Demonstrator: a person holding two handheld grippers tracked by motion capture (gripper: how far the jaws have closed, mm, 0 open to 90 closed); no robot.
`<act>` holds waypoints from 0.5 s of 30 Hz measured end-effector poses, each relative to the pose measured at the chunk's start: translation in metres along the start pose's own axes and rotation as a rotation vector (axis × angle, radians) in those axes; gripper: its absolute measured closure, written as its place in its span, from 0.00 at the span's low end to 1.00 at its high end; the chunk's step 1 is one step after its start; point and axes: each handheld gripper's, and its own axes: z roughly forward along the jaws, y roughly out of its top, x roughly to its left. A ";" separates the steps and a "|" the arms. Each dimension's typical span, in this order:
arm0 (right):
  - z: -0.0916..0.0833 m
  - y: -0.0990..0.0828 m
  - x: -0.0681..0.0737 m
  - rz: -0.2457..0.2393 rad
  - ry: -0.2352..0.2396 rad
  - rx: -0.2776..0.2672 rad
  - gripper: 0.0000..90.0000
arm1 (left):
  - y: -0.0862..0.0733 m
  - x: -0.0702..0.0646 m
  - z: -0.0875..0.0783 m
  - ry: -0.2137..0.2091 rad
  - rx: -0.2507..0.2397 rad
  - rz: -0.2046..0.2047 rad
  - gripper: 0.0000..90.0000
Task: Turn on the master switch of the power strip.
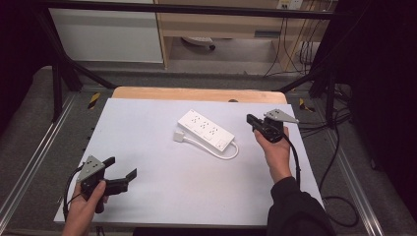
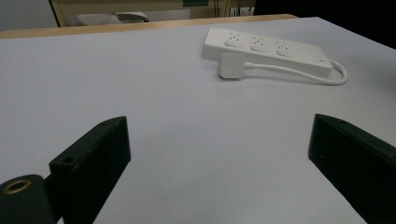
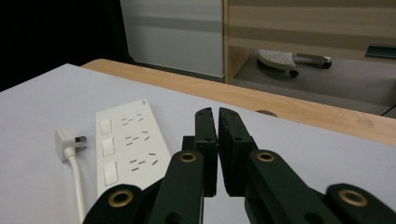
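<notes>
With the right gripper (image 1: 252, 119) closed on nothing beside the power strip (image 1: 205, 130) and the left gripper (image 1: 123, 167) open well apart, the right should reopen before going for the plug (image 1: 179, 136) on the strip's left.

No text, brand, number or label can be read anywhere. The white power strip (image 3: 128, 149), lying to the left of the right gripper's closed jaws, carries only socket slots and blank switches. The yellow-and-black hazard stripes (image 1: 93, 100) on the floor frame beyond the tabletop (image 1: 147, 162) bear no words.
</notes>
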 end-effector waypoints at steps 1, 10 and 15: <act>0.001 0.000 0.001 0.001 0.001 -0.001 0.98 | 0.000 0.000 0.000 0.001 0.000 -0.001 0.06; 0.011 -0.002 0.005 0.005 0.009 0.010 1.00 | 0.000 0.000 0.000 0.003 -0.002 0.000 0.06; 0.014 -0.002 0.006 0.005 0.014 0.016 1.00 | 0.000 0.000 0.000 0.002 -0.001 0.000 0.06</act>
